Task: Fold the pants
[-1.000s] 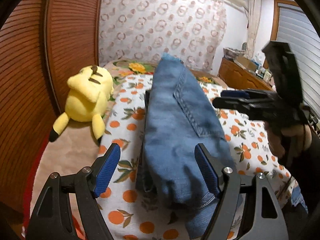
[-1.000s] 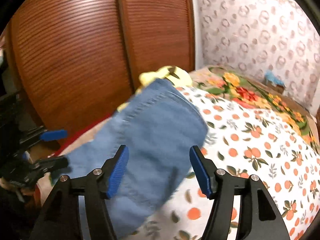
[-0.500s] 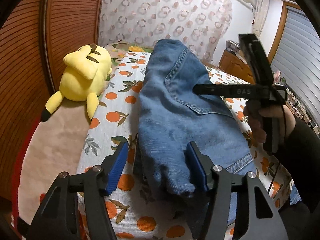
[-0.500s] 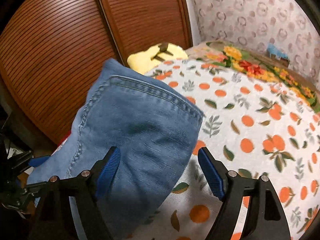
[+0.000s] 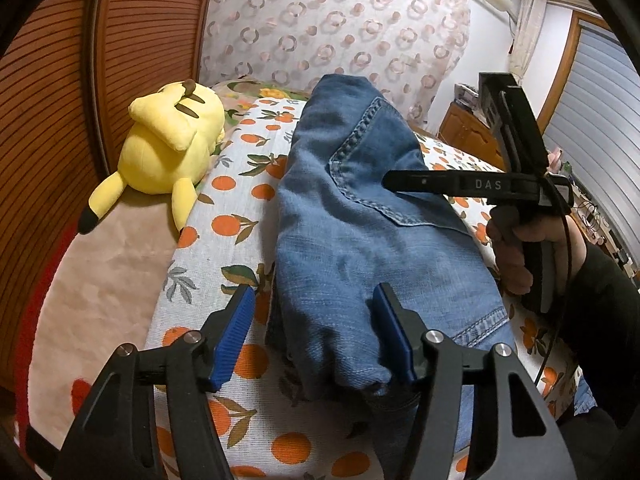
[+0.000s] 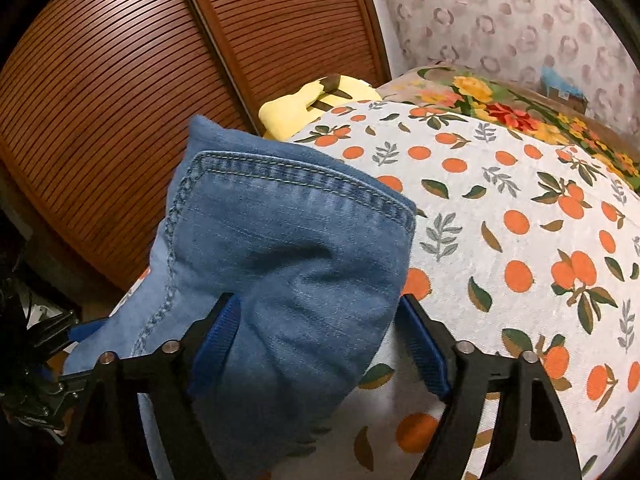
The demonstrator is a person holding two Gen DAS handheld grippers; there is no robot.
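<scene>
Orange-print bed (image 5: 224,200) carries our folded jeans (image 5: 360,240) near its front edge; left gripper (image 5: 316,336) jaws released astride the fold, right gripper (image 6: 320,344) jaws closing around denim to tidy it.

Left gripper (image 5: 314,334): black skeletal frame with triangular cut-outs; ribbed blue pads on both fingers (image 5: 234,338); silver round-head screws at the pivots.
Right gripper (image 6: 320,338): matched the left, with black arms, blue ribbed pads, silver screws. Side-on, its body bore white lettering "DAS"; a thin black cable trailed from it.
Hand (image 5: 516,252): emerged from a black sleeve (image 5: 600,304).
</scene>
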